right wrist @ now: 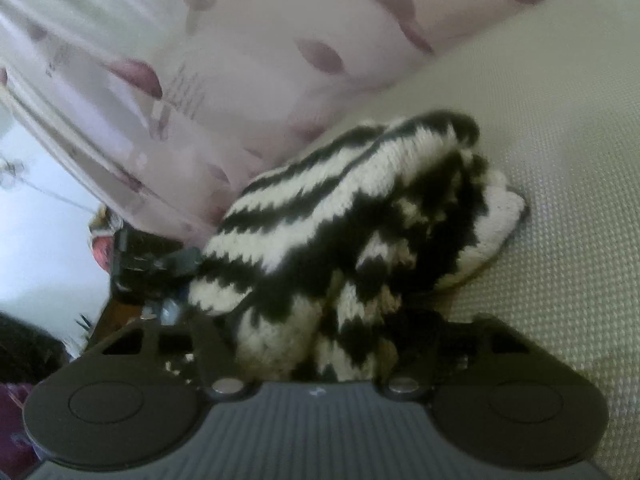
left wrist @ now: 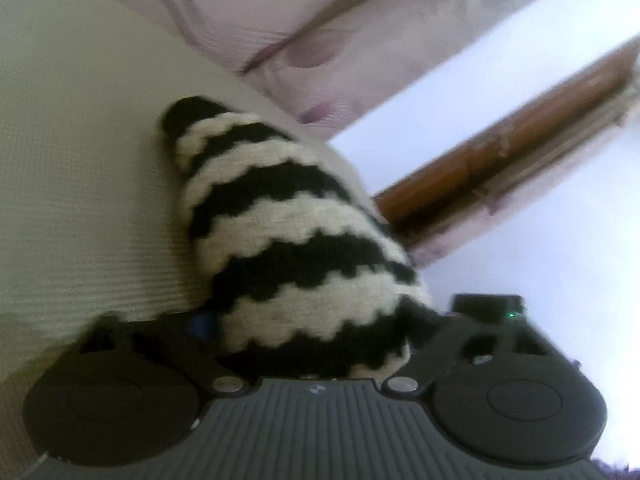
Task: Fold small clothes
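On the cream textured bedspread (left wrist: 80, 160), in front of a pale pillow printed with mauve petals (left wrist: 280, 40), we keep a black-and-white striped knit garment (left wrist: 288, 248) bunched between our two grippers. In the left wrist view the knit rises from our left gripper (left wrist: 316, 344) as a tapering hump, its wavy stripes running crosswise and its narrow dark tip pointing away toward the pillow; the near end fills the gap between the black arms, so the fingertips themselves are hidden, but the wool sits pinched there and we read the grip as closed on it. Off to the right of that view a reddish-brown wooden rail (left wrist: 500, 136) crosses a bright, washed-out background. In the right wrist view the same garment (right wrist: 360, 220) lies doubled over, one striped layer draped on top of another, with a pale edge resting on the bedspread (right wrist: 560, 160) at the far right. The lower folds drop between the arms of our right gripper (right wrist: 320, 344), again covering the fingertips, and the cloth is gathered tightly there, so this one too looks clamped on the knit. At the left of the bundle in that view we can make out the dark body of the other gripper (right wrist: 144, 268) touching the wool. Both views are soft with blur.
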A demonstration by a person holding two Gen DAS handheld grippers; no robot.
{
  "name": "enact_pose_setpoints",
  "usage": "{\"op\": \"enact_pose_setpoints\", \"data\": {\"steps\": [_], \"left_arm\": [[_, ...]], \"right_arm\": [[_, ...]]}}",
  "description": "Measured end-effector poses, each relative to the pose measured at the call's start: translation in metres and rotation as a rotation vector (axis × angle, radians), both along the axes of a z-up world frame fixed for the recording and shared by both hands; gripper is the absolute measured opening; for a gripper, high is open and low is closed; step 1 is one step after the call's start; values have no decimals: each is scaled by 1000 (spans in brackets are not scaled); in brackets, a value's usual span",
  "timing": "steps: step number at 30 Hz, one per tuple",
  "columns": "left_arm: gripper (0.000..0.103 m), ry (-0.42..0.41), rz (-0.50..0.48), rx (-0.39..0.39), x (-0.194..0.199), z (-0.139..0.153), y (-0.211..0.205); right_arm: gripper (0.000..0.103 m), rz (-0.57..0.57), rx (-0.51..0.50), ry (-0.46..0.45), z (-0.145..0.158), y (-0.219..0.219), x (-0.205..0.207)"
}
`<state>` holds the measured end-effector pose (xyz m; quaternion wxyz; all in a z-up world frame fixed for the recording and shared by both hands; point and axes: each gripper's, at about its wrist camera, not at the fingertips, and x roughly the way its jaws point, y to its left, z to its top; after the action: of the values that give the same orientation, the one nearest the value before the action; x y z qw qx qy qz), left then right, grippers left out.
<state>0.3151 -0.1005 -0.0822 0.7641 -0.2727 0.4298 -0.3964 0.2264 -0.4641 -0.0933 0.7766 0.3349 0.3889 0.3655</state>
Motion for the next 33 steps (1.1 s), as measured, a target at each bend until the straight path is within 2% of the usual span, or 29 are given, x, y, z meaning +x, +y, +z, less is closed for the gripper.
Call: {"op": "enact_pose_setpoints", "data": {"steps": [3,7,13,22,33], "left_arm": [[67,1,36,-21,-5,-3,5],[67,-40,75,-23,-15,-3,5],[66,-46,95,-17,-25,1,6],[66,-98,121,43,-50,23,5],[66,-198,180,118,-99,56,33]], "right_arm": [[51,-6,-7,0,1,4,-3],[49,-28,17,4,1,6,-7],[48,-66,62,18,-1,5,-14],[48,-105,111,16,4,13,-33],[48,-110,129,-24,29,46,-69]]}}
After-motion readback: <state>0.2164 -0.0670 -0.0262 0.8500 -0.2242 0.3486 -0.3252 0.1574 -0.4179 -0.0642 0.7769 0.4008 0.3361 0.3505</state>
